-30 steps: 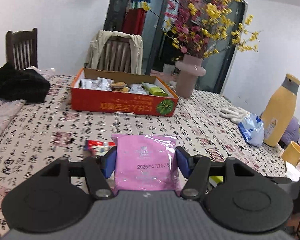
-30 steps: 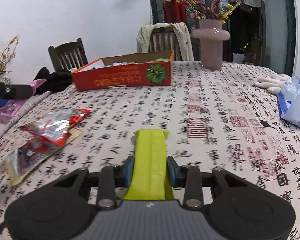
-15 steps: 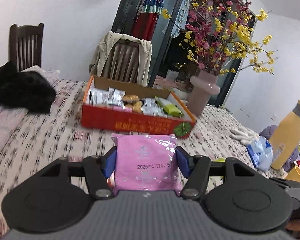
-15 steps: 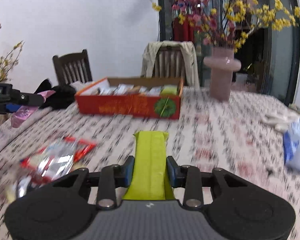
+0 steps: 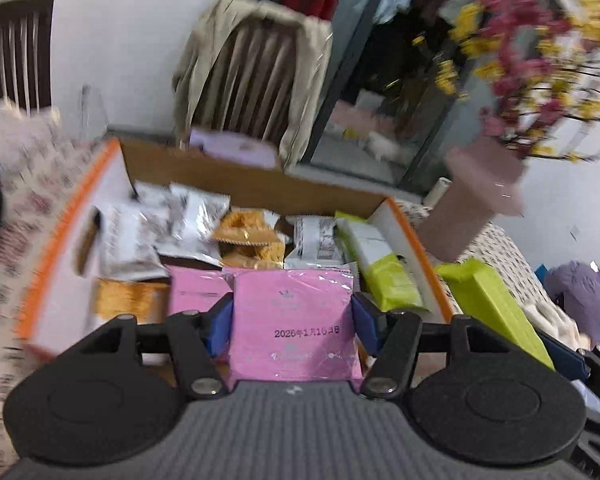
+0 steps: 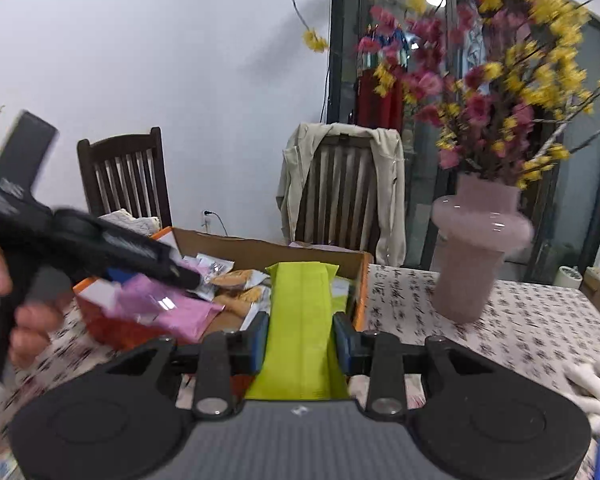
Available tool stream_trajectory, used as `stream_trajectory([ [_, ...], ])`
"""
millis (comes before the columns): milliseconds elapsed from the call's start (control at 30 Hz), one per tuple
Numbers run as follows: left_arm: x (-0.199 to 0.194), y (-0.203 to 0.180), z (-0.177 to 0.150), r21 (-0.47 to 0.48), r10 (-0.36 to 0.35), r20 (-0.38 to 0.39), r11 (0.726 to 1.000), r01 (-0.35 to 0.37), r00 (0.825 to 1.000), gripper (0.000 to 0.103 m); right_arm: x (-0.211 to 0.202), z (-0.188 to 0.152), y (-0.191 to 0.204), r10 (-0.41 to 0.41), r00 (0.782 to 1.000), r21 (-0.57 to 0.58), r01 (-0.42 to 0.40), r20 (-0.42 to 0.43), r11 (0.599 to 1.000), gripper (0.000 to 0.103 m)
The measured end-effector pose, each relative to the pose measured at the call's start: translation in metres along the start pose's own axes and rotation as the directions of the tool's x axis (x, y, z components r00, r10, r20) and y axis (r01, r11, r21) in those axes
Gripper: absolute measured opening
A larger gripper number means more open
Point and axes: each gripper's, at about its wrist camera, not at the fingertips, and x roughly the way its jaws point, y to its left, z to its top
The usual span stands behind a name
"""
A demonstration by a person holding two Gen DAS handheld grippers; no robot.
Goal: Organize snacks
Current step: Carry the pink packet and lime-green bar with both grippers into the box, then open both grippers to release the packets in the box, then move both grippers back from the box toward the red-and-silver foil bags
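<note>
- Left wrist cam: looks forward and down along its tool (image 5: 292,320), close over the orange box (image 5: 72,240), seeing inside it.
- Right wrist cam: shallower tilt, a bit further back, right of the box (image 6: 362,292).
- Shared: box, draped chair (image 6: 342,192), pink vase (image 6: 476,248); right view also catches the left tool (image 6: 156,296).

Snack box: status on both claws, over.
Left claw shut on pink packet, over snack box. Right claw shut on green packet, at box edge. Nothing blocking.

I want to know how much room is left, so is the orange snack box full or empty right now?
Mostly full. The orange box is open-topped, and packets cover most of its floor: silver, gold, pink and green ones.
</note>
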Motion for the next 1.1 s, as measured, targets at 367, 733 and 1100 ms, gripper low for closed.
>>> stream_trajectory([
  [367,0.045,0.017,0.009,0.014,0.011,-0.017,1.0,-0.011,1.0,0.078,0.111,0.0,0.003,-0.008,0.996,0.015,0.01,-0.085,1.0,0.033],
  [733,-0.049,0.037,-0.005,0.12,0.08,0.083,0.989,-0.09,0.993,0.082,0.134,-0.007,0.029,0.028,0.987,0.06,-0.018,-0.161,0.998,0.037],
  [1100,-0.173,0.039,-0.079,0.239,0.051,0.185,0.966,-0.095,0.981,0.093,-0.015,-0.007,0.022,-0.031,0.998,0.042,0.033,-0.049,0.999,0.053],
])
